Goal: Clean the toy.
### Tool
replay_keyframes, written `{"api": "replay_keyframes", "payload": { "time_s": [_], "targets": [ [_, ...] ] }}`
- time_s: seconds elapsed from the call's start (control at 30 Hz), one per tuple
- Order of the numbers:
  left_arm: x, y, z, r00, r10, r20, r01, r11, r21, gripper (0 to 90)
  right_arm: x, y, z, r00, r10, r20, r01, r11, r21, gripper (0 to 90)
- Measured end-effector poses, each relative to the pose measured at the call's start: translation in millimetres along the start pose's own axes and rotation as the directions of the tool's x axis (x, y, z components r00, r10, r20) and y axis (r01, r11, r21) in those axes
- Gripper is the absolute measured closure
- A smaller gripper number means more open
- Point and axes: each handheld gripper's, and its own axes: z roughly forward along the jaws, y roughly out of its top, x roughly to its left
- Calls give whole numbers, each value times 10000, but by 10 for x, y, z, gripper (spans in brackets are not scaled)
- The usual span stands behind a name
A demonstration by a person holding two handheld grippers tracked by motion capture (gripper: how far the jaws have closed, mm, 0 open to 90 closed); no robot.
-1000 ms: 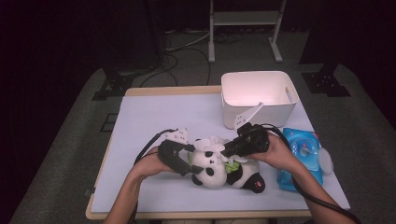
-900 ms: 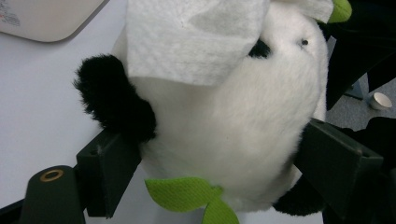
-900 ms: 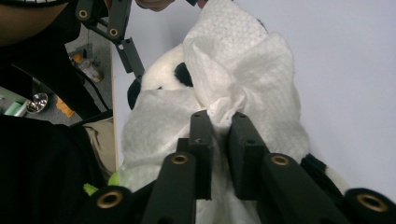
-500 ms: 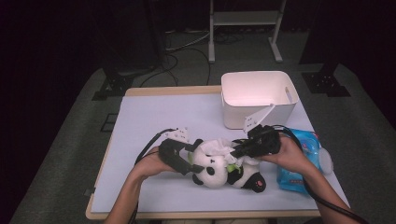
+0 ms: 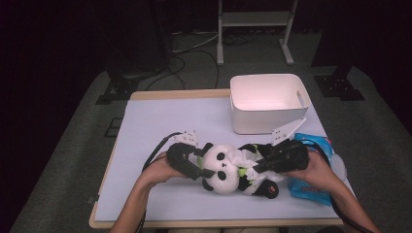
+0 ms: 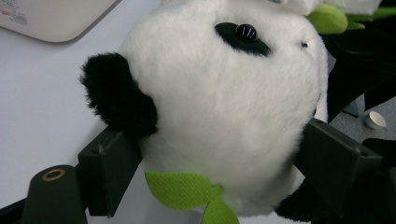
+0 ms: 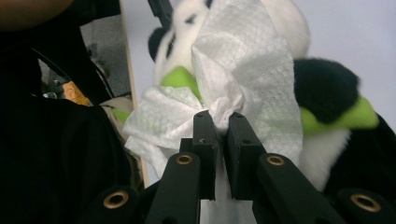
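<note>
Near the table's [image 5: 145, 126] front edge a plush panda [image 5: 228, 170] lies on its back. On its left, the left gripper [image 5: 201, 171] has its jaws spread wide and pressed against both sides of the panda's head. From the other side, the right gripper [image 5: 256, 167] has just been closing its jaws, now pinched on a white wipe [image 7: 243, 79] that lies against the panda's chest. A white bin [image 5: 268, 102] stands behind, and a blue wipe pack [image 5: 316, 187] lies under the right hand.
</note>
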Motion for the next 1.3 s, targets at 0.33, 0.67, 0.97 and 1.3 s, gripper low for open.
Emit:
{"api": "replay_keyframes", "payload": {
  "time_s": [0.33, 0.67, 0.97, 1.3],
  "targets": [
    [23, -22, 19, 9998, -195, -60, 195, 9998, 22, 170, 167, 263, 246, 9951, -848, -508, 850, 9964, 20, 827],
    [10, -10, 32, 9998, -192, -111, 192, 9998, -35, 167, 133, 212, 317, 9959, -886, -161, 890, 9956, 281, 832],
    [-48, 35, 48, 9995, 274, -169, -276, 9996, -109, 163, 46, 131, 202, 9961, -701, 532, 693, 9975, 155, 838],
    [-177, 149, 65, 9936, 1014, -505, -1020, 9947, -109, 161, -127, 45, 64, 9975, -164, 689, 191, 9991, -384, 840]
  ]
}}
